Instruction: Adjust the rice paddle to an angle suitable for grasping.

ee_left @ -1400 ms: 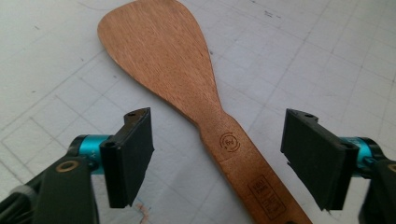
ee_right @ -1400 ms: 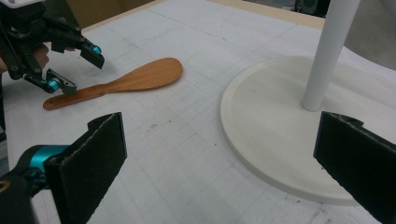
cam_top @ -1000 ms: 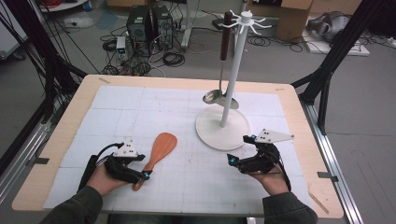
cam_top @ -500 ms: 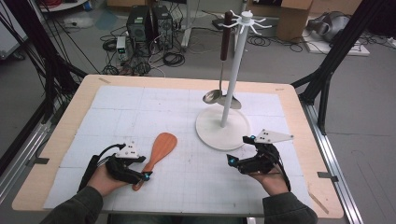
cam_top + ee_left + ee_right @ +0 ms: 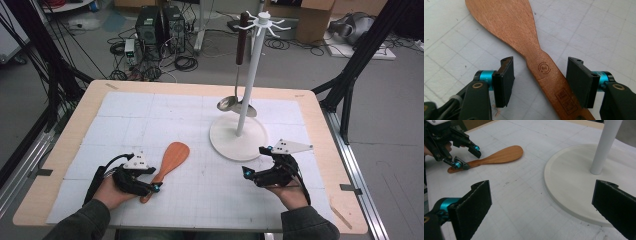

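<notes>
A wooden spatula [image 5: 170, 159] lies flat on the white gridded mat, blade pointing away from me. My left gripper [image 5: 152, 178] is low over its handle, one jaw on each side. In the left gripper view the handle [image 5: 549, 80] runs between the pads [image 5: 504, 82]; the jaws have just been closing, and a gap still shows at the left pad. My right gripper [image 5: 254, 161] stands open with nothing in it, beside the base of a white hook stand [image 5: 237, 137]. The right gripper view has the spatula [image 5: 499, 156] and the left gripper [image 5: 466, 156] at its far left.
The stand's white pole [image 5: 248, 85] rises from a round base [image 5: 574, 182] at mid-right. A metal ladle with a dark handle [image 5: 235, 102] hangs from one of its top hooks. The wooden table edge [image 5: 320, 130] borders the mat, and black frame posts stand at both sides.
The left gripper's jaws have drawn slightly closer around the spatula handle. Both hands and the spatula stay where they were.
</notes>
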